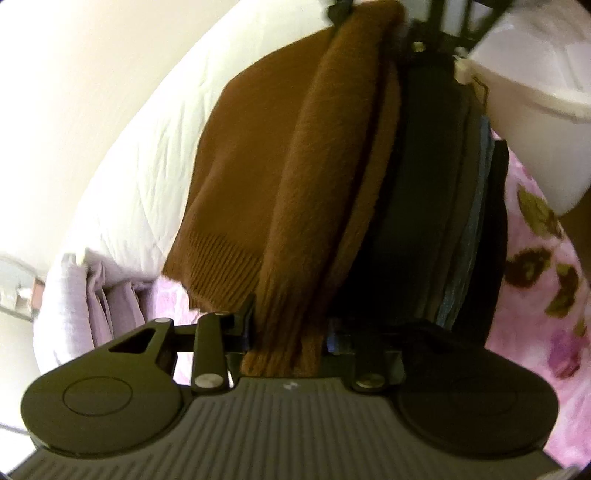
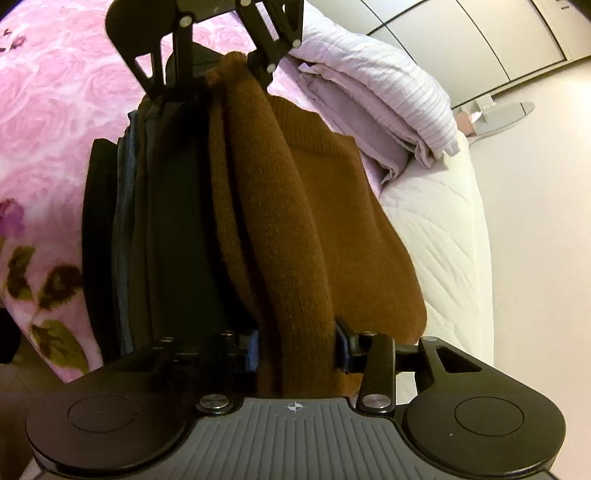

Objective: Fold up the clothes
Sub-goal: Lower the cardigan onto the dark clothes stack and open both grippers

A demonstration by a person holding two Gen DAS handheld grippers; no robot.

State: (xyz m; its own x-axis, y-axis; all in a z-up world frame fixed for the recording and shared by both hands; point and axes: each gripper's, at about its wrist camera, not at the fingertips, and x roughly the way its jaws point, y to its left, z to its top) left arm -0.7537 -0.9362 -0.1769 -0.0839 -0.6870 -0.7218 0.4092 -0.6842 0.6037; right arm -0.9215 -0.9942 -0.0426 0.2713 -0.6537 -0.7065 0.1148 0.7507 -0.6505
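A folded brown knit sweater (image 1: 280,177) lies lengthwise on a stack of dark folded clothes (image 1: 428,206) on the bed. My left gripper (image 1: 290,343) is shut on the sweater's ribbed near end, with fabric bunched tight between its pads. In the right wrist view that gripper (image 2: 231,61) shows at the top, pinching the far end of the brown sweater (image 2: 295,229). My right gripper (image 2: 297,352) straddles the opposite end. Its jaws stand apart and the knit sits loosely between them, beside the dark stack (image 2: 173,206). The right gripper (image 1: 373,16) appears at the top of the left wrist view.
A pink floral blanket (image 2: 51,122) covers the bed under the stack. Folded lilac bedding (image 2: 388,99) sits beyond the sweater, and a white quilted mattress edge (image 2: 439,236) runs along the side. A white sleeve (image 1: 532,122) hangs at the upper right of the left wrist view.
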